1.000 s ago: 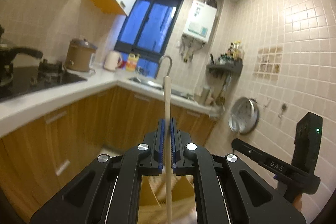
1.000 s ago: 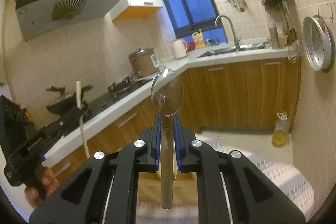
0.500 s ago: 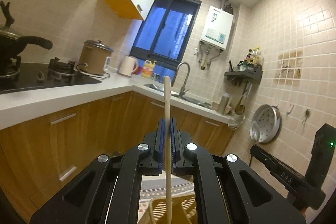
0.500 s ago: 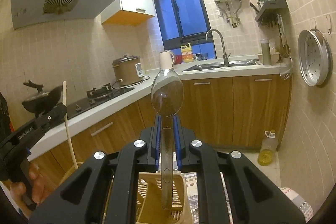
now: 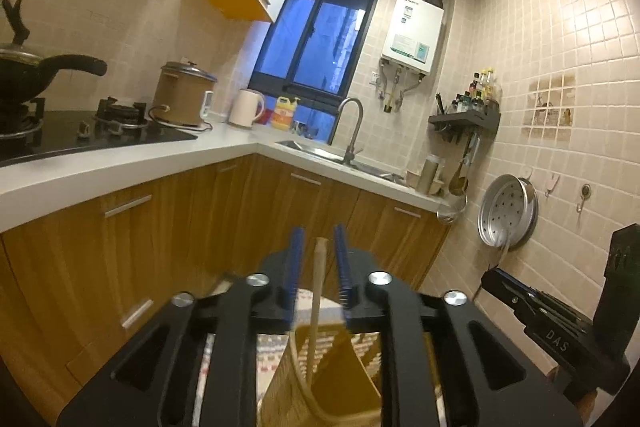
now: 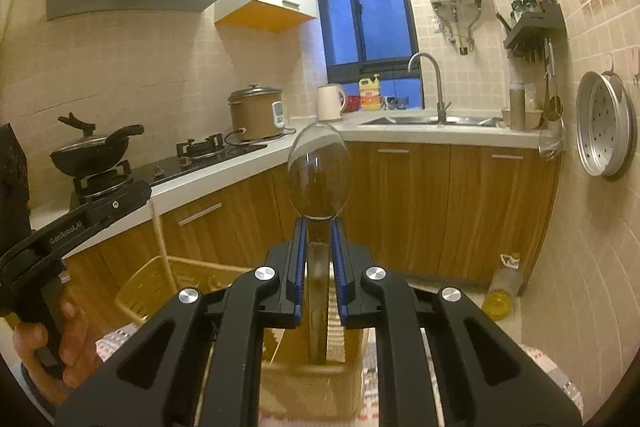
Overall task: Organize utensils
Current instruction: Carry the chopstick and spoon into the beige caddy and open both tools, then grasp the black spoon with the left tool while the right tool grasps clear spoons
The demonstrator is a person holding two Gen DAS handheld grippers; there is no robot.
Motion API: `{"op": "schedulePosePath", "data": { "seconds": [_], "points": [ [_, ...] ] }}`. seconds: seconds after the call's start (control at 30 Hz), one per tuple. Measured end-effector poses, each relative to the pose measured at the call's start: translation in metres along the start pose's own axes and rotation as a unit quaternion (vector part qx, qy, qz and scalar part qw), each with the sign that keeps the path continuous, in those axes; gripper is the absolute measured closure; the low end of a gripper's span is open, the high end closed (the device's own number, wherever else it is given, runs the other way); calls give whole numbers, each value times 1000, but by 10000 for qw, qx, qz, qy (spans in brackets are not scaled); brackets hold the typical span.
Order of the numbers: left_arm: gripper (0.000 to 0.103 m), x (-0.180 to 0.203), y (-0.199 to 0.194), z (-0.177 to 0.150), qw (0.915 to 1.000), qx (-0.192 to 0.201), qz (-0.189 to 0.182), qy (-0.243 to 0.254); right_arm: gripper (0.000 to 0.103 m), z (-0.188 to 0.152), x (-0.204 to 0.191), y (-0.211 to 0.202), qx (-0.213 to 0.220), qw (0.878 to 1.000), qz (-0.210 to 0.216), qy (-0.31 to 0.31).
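Yellow slotted plastic basket w/ pale wooden chopstick standing in it, loose btwn spread jaws of left claw. Right claw above basket, clamped on shiny metal spoon, bowl up.

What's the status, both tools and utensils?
Left tool open, chopstick loose between its fingers, over yellow basket. Right tool shut on spoon. Nothing blocking.

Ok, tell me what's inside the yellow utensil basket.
The chopstick reaches down into the yellow utensil basket between the open left gripper. The spoon handle hangs just over its rim. The basket's bottom is hidden behind the grippers.
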State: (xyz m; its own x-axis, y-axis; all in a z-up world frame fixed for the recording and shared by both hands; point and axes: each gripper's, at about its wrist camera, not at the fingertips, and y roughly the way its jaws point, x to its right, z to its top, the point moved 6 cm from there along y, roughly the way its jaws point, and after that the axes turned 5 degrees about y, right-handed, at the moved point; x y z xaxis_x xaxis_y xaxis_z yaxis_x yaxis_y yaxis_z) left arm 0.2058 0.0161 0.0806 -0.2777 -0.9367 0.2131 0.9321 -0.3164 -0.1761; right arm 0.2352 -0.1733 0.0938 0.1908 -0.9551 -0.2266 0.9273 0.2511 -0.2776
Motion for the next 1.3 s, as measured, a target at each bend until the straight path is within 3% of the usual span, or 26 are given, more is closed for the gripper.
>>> {"op": "schedulePosePath", "data": {
  "seconds": [0.07,0.37,0.5,0.67,0.9,1.0,1.1,1.2,1.3],
  "points": [
    [80,1,-11,1,10000,12,10,24,75,-1,1,-10,-9,10000,-21,6],
    [72,5,-58,2,10000,-47,29,63,74,-1,0,-65,63,9999,-116,16],
    [72,5,-79,-13,9996,-286,55,36,54,-4,9,-94,48,9997,-190,152],
    [72,8,-99,-39,9969,-781,-24,-25,54,-26,14,-111,-394,9986,-226,278],
    [72,16,-119,-95,9848,-1698,-302,-196,54,-71,2,-124,-1281,9911,-348,102],
    [72,19,-123,-117,9775,-2063,-353,-260,54,-86,-1,-127,-1554,9869,-425,55],
    [73,23,-126,-144,9639,-2578,-527,-399,54,-103,3,-129,-1965,9793,-452,190],
    [73,34,-129,-174,9439,-3178,-751,-497,54,-118,12,-130,-2450,9675,-364,501],
    [73,51,-129,-197,9217,-3669,-1094,-628,62,-134,20,-132,-2909,9528,-115,864]
  ]
}}
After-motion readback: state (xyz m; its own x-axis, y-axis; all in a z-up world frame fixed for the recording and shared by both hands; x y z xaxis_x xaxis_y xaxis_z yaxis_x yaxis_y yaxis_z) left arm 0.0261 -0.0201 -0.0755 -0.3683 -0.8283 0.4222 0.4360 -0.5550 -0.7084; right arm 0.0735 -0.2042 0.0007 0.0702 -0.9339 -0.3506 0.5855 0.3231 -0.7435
